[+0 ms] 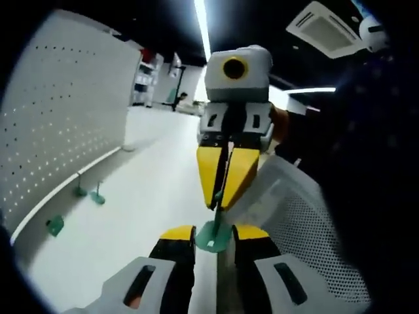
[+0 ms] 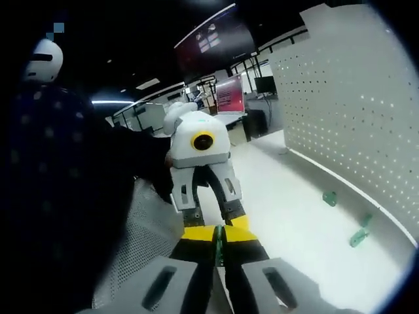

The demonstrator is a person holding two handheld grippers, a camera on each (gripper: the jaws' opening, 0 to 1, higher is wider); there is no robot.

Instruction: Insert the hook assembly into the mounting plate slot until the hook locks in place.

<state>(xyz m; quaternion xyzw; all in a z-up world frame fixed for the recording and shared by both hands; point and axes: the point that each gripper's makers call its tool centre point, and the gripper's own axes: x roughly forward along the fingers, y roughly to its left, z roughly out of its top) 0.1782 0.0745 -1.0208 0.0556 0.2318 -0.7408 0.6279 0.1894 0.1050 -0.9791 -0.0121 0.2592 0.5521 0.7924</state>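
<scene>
Dark ceiling with strip lights (image 1: pixel 203 26) and an air vent (image 1: pixel 325 29) above distant shelving (image 1: pixel 145 78).

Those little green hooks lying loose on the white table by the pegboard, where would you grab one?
Judging from the nearest loose green hook, grip its flat body from above, one jaw on each side. It lies low on the white table, close to the pegboard, so I would come in from the open table side. Its exact shape is too small to see.

Smooth matt white tabletop (image 1: pixel 144 216); matt white perforated pegboard (image 1: pixel 59 118), apparently painted metal. Green hook assembly (image 1: pixel 214 234) plastic-looking, faintly glossy. Perforated white mesh tray (image 1: pixel 308 222), matt. Glossy yellow-and-black plastic on left gripper (image 1: pixel 214 237) and right gripper (image 2: pixel 220 237).
</scene>
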